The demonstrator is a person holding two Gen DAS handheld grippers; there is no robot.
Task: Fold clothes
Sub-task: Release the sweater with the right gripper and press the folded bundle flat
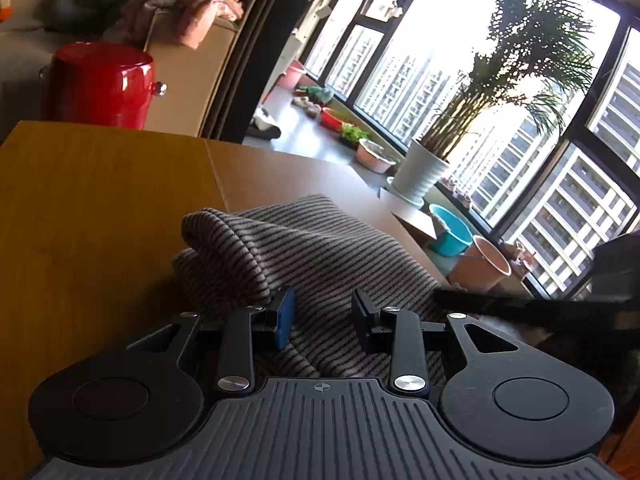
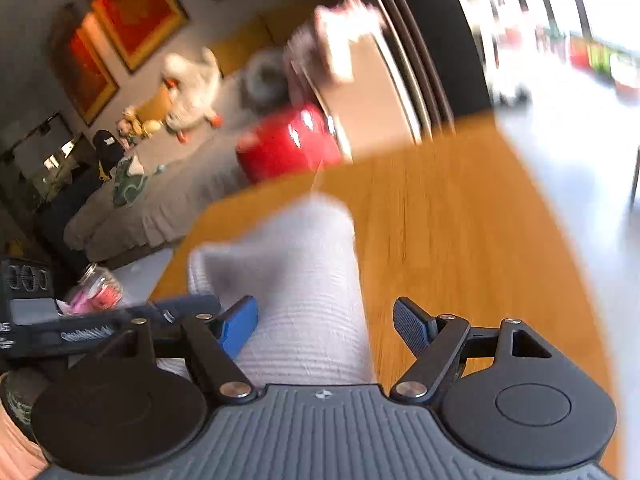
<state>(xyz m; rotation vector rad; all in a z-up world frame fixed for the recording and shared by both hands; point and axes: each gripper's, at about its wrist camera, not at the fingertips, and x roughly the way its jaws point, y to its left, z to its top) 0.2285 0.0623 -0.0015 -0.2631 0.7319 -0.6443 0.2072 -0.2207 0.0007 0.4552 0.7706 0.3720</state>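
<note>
A grey-and-black striped garment (image 1: 304, 256) lies bunched on the wooden table (image 1: 100, 208), with a rolled fold at its left end. My left gripper (image 1: 323, 314) hovers low over its near part, open, with only cloth below the gap between the blue pads. In the blurred right wrist view the same garment (image 2: 304, 280) looks pale grey and runs away from the camera. My right gripper (image 2: 326, 322) is open wide above it, the cloth lying between the spread fingers without being pinched. The other gripper's dark body (image 2: 100, 332) shows at the left.
A red lidded pot (image 1: 100, 84) stands beyond the table's far edge beside a sofa draped with pink cloth (image 1: 188, 4). Potted plants (image 1: 424, 172), basins and buckets (image 1: 450, 236) line the window at the right. A glass jar (image 2: 98, 290) sits left of the table.
</note>
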